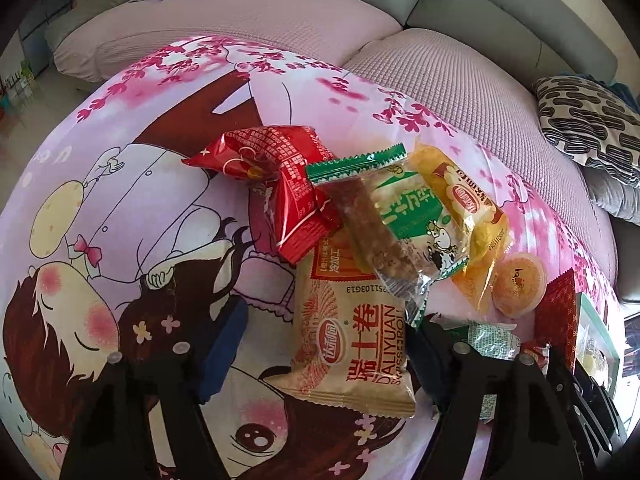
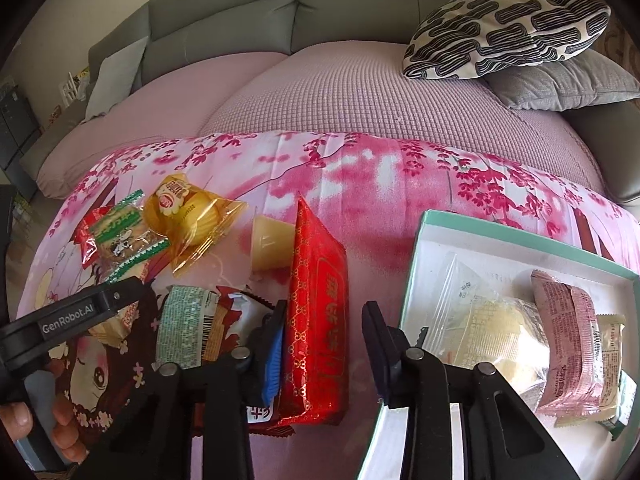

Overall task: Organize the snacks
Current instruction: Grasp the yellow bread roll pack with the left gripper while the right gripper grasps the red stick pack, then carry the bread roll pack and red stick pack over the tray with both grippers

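Snacks lie on a pink cartoon cloth [image 1: 120, 200]. My left gripper [image 1: 334, 312] points down over a tan Swiss roll packet [image 1: 352, 340]. The packet lies between the fingers, a gap shows beside the blue left pad [image 1: 224, 352], and the jaws are open. My right gripper [image 2: 325, 305] straddles a red gold-patterned packet [image 2: 316, 300]. Its blue pad [image 2: 274, 356] sits at the packet's left side, and bare cloth shows before the right finger [image 2: 376, 332]. A teal-rimmed white box [image 2: 500, 236] to the right holds several packets, among them a pink wrapper [image 2: 560, 340].
Beyond the Swiss roll lie red packets [image 1: 272, 172], a green-edged bar packet [image 1: 372, 208], a yellow cake packet [image 1: 464, 200] and a jelly cup [image 1: 518, 284]. A green-white packet [image 2: 184, 328] lies left of the right gripper. A sofa with a patterned pillow [image 2: 508, 28] stands behind.
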`<state>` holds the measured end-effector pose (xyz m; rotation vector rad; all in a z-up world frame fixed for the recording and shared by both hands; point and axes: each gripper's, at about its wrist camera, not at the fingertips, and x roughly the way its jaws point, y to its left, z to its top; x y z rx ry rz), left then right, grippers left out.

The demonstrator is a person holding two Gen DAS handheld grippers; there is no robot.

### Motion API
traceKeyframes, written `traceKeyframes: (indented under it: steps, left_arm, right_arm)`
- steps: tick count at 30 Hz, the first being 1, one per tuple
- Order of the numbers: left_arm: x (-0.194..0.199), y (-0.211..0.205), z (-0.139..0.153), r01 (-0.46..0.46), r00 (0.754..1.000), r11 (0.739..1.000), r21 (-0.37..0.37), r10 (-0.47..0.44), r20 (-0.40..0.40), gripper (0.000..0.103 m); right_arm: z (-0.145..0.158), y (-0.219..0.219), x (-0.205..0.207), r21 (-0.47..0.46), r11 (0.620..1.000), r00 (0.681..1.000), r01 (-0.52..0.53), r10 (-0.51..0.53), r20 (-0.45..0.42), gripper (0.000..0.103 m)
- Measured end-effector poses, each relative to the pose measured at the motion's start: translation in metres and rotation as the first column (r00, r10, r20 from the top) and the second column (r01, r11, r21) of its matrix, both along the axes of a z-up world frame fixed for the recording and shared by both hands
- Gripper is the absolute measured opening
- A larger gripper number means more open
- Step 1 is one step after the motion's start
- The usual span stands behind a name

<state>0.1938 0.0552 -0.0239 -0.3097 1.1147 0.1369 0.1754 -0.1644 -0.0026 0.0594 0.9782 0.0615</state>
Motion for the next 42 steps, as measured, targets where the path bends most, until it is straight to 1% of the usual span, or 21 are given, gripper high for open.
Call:
traceKeyframes:
  steps: [2,3,4,5,6,7,8,9,10,15,21,26,30,36,42]
  left_arm:
    - [0.0,-0.003,-0.001,0.021,1.0,1.0,0.0,-0.021,0.012,0.065]
    - [0.002,-0.004,-0.002,0.028,0.999,1.0,0.005,-0.028,0.017,0.064]
    - [0.001,-0.005,-0.002,0.031,0.999,0.999,0.011,-0.031,0.024,0.061]
    - [0.0,-0.005,-0.002,0.034,0.999,0.999,0.014,-0.034,0.03,0.056]
    - [0.0,-0.005,-0.003,0.035,0.999,0.999,0.018,-0.036,0.035,0.053]
    - [-0.002,-0.005,-0.002,0.036,0.999,0.999,0.02,-0.036,0.04,0.049]
    - [-0.005,-0.005,-0.001,0.036,0.998,0.999,0.017,-0.037,0.045,0.047]
    - [-0.007,-0.004,-0.001,0.036,0.998,0.999,0.011,-0.036,0.047,0.046]
    - [-0.01,-0.004,0.0,0.034,0.998,0.999,0.007,-0.034,0.048,0.044]
    - [-0.022,-0.006,0.002,0.034,0.998,0.999,-0.008,-0.034,0.046,0.041]
    - [-0.038,-0.005,0.007,0.026,0.999,0.999,-0.034,-0.024,0.044,0.04]
    - [-0.051,-0.005,0.011,0.031,0.999,0.997,-0.065,-0.028,0.041,0.04]
    - [-0.057,-0.008,0.024,0.046,0.996,0.995,-0.088,-0.039,0.08,0.04]
    - [-0.063,-0.02,0.048,0.079,0.987,0.994,-0.078,-0.067,0.144,0.04]
    - [-0.063,-0.037,0.059,0.114,0.98,0.991,-0.068,-0.102,0.169,0.04]
  right_arm:
    - [-0.003,0.003,0.002,-0.008,1.0,1.0,-0.007,0.007,-0.003,0.031]
    - [-0.004,0.005,0.003,-0.015,1.0,1.0,-0.01,0.01,-0.001,0.029]
    - [-0.005,0.006,0.004,-0.026,1.0,1.0,-0.012,0.012,0.0,0.027]
    - [-0.006,0.007,0.004,-0.034,0.999,1.0,-0.013,0.013,0.003,0.027]
    - [-0.006,0.008,0.005,-0.036,0.999,1.0,-0.014,0.015,0.005,0.026]
    - [-0.006,0.008,0.004,-0.04,0.999,1.0,-0.014,0.014,0.005,0.024]
    - [-0.006,0.008,0.004,-0.049,0.999,1.0,-0.01,0.01,0.006,0.021]
    - [-0.005,0.007,0.003,-0.052,0.999,1.0,-0.003,0.003,0.012,0.016]
    - [-0.003,0.005,0.001,-0.041,0.999,1.0,0.003,-0.002,0.017,0.013]
    - [0.004,0.002,-0.011,0.007,1.0,1.0,0.005,-0.006,0.03,0.012]
    - [0.014,0.003,-0.04,0.046,0.999,0.998,-0.001,-0.002,0.057,0.012]
    - [0.017,-0.001,-0.063,0.075,0.997,0.998,0.009,-0.013,0.061,0.012]
    - [0.021,-0.004,-0.078,0.084,0.996,0.998,0.016,-0.022,0.066,0.012]
    - [0.029,-0.012,-0.092,0.102,0.995,0.996,0.022,-0.031,0.089,0.012]
    - [0.032,-0.015,-0.098,0.12,0.993,0.994,0.013,-0.026,0.107,0.012]
